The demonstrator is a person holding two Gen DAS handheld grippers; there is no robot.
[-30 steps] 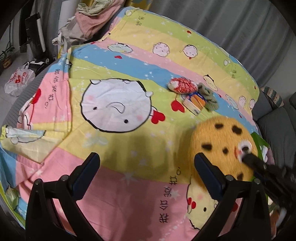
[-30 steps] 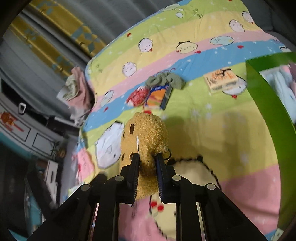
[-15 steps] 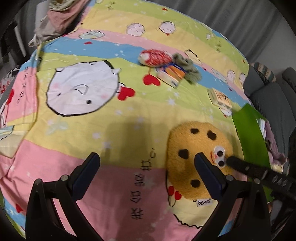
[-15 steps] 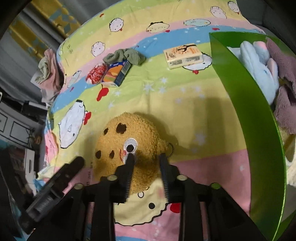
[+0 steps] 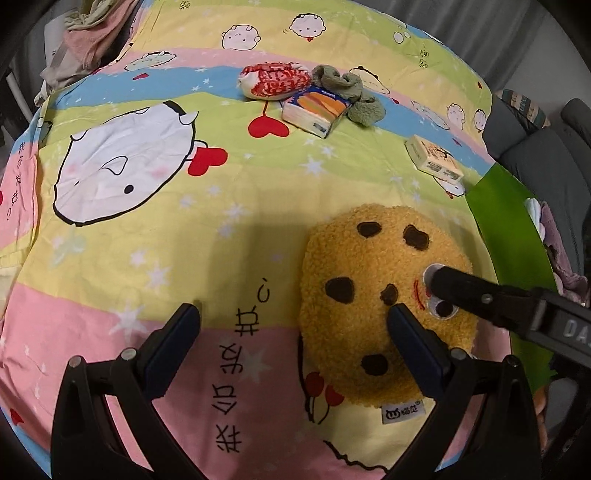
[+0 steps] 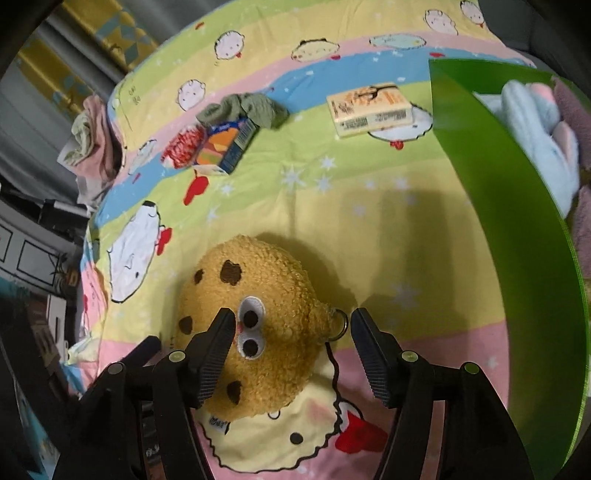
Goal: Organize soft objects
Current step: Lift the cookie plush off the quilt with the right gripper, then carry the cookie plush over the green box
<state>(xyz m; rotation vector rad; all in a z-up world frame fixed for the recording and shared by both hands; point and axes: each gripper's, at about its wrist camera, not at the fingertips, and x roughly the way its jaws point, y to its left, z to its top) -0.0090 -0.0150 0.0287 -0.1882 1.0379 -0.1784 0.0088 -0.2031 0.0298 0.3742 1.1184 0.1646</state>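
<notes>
Cookie plush (image 6: 255, 325) lies flat on cartoon bedsheet (image 5: 110, 240), face up, brown chip spots and googly eyes showing, metal key ring (image 6: 340, 325) at its edge. Right gripper (image 6: 291, 343) spread wide, jaws either side of the plush's eye end, one finger (image 6: 214, 350) over the face next to the eyes, the other beside the key ring; not pinching. Left gripper (image 5: 291, 332) also spread wide, hanging low over the sheet, its right-hand finger (image 5: 413, 339) over the plush, the other over bare sheet. Green bin (image 6: 509, 206) just to the right, holding a light blue plush (image 6: 532, 129) and purple fabric (image 6: 583, 221). Farther up the sheet: tissue pack (image 5: 317, 110) touching green socks (image 5: 351, 92) and red-white pouch (image 5: 277, 79); beige box (image 5: 434, 162) near the bin. Clothes pile (image 5: 92, 33) at far corner.
</notes>
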